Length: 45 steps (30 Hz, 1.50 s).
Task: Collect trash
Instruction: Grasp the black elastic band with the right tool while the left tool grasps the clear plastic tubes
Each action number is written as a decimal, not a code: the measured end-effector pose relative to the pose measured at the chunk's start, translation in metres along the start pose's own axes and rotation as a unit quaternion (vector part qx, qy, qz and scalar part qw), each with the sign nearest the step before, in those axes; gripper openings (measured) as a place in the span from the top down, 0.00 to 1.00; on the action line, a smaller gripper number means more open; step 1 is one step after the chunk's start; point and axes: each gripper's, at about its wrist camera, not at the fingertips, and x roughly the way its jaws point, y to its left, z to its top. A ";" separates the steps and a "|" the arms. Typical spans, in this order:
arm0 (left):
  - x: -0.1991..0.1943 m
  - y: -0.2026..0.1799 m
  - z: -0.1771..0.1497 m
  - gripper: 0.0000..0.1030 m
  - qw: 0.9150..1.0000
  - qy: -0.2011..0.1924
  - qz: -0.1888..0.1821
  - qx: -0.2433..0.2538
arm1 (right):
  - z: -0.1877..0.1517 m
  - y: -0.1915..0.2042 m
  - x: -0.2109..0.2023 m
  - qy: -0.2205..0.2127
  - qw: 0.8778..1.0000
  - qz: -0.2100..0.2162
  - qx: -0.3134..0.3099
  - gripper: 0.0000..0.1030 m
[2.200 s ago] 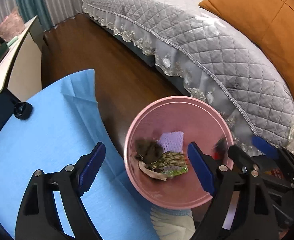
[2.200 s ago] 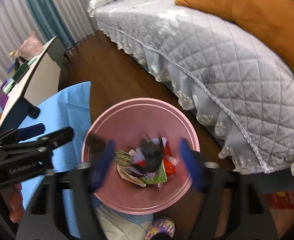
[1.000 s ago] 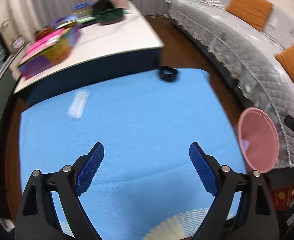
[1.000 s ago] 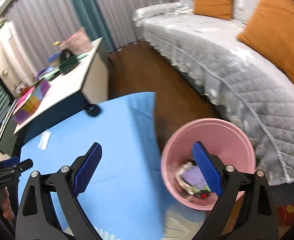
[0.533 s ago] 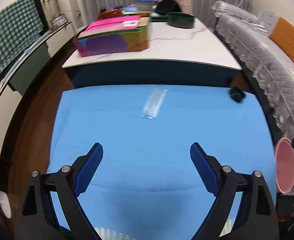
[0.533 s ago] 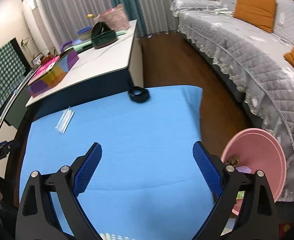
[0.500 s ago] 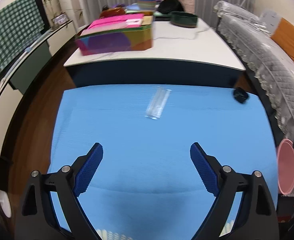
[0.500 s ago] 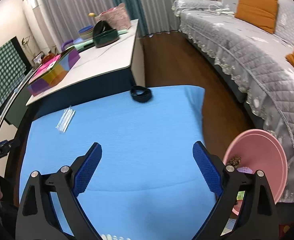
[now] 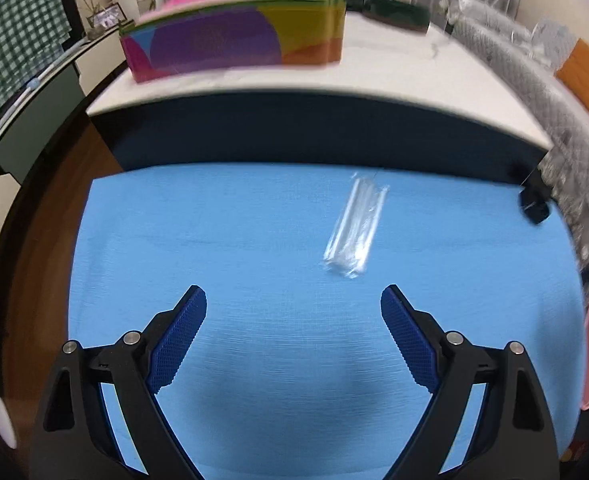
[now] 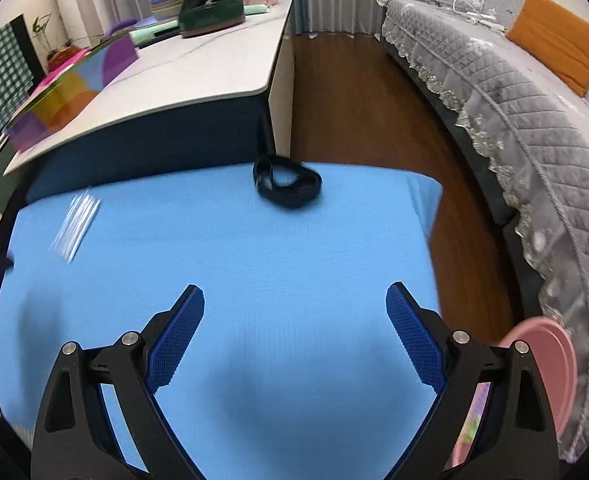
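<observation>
Blue cloth (image 9: 254,240) under both spread, empty grippers: left view centres clear wrapper (image 9: 354,232), right view black band (image 10: 287,184).

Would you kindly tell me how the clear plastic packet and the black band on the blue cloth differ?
The clear plastic packet is see-through, long and flat; the black band is opaque and curled into a loop. The packet lies toward the cloth's left, the band at its far edge. Both rest on the blue cloth, ungripped.
</observation>
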 end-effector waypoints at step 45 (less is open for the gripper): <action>0.068 -0.042 0.036 0.99 0.999 0.018 -0.026 0.002 | -0.108 -0.055 -0.141 -0.063 0.995 0.008 0.077 0.86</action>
